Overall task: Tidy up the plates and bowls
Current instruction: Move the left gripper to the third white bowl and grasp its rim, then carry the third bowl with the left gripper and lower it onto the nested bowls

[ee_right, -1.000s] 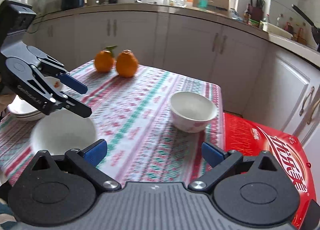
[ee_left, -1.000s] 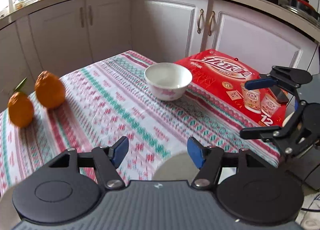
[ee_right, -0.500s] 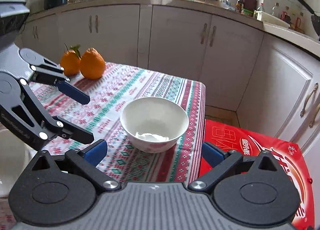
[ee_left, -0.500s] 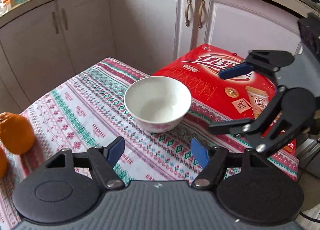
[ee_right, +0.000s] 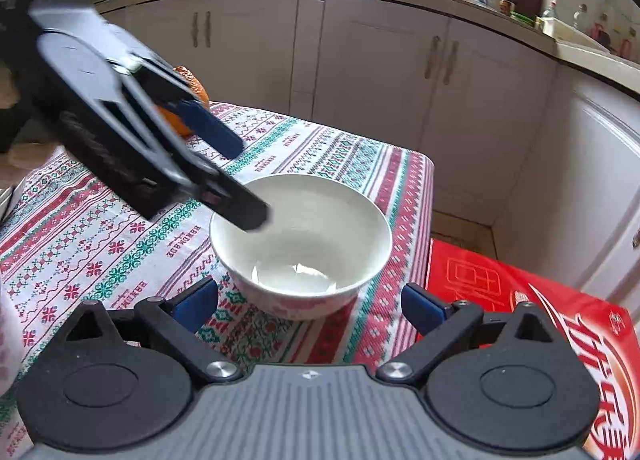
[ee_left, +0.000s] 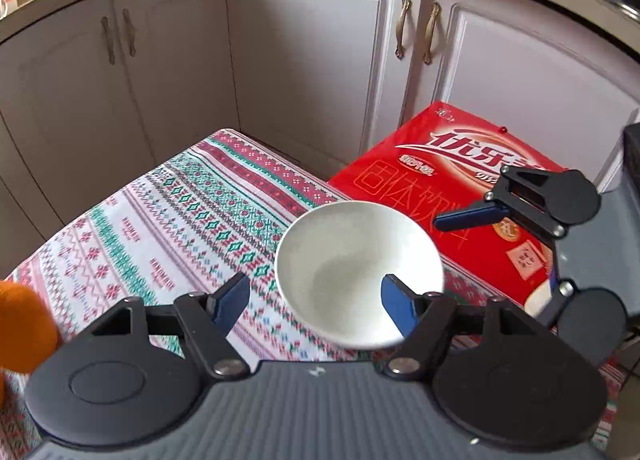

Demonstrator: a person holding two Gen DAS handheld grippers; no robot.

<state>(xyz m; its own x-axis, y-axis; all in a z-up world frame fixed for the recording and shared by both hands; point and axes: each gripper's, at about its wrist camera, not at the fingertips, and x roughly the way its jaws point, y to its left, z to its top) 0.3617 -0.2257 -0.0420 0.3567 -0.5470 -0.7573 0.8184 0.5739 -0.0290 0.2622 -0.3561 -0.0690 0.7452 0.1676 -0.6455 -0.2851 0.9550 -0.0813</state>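
Observation:
A white bowl [ee_right: 300,236] with pink flowers on its side stands upright near the far corner of the patterned tablecloth [ee_right: 100,244]. My left gripper [ee_left: 314,304] straddles its near-left rim. One finger [ee_right: 244,211] reaches inside the bowl and the other stays outside. The jaws are closing, and the pads do not press the wall. My right gripper [ee_right: 310,306] is wide open, just short of the bowl on its other side. Its jaws are closing slightly with nothing between them. Its upper finger [ee_left: 468,217] shows at the bowl's right.
An orange [ee_left: 24,328] lies at the left of the table. A red printed carton [ee_left: 472,171] sits right against the table's edge beside the bowl. Pale cabinet doors [ee_left: 312,71] stand close behind the table corner. The cloth left of the bowl is bare.
Both grippers have closed in on the bowl from opposite sides. It now sits right at their fingertips, and one left finger has come over its rim.

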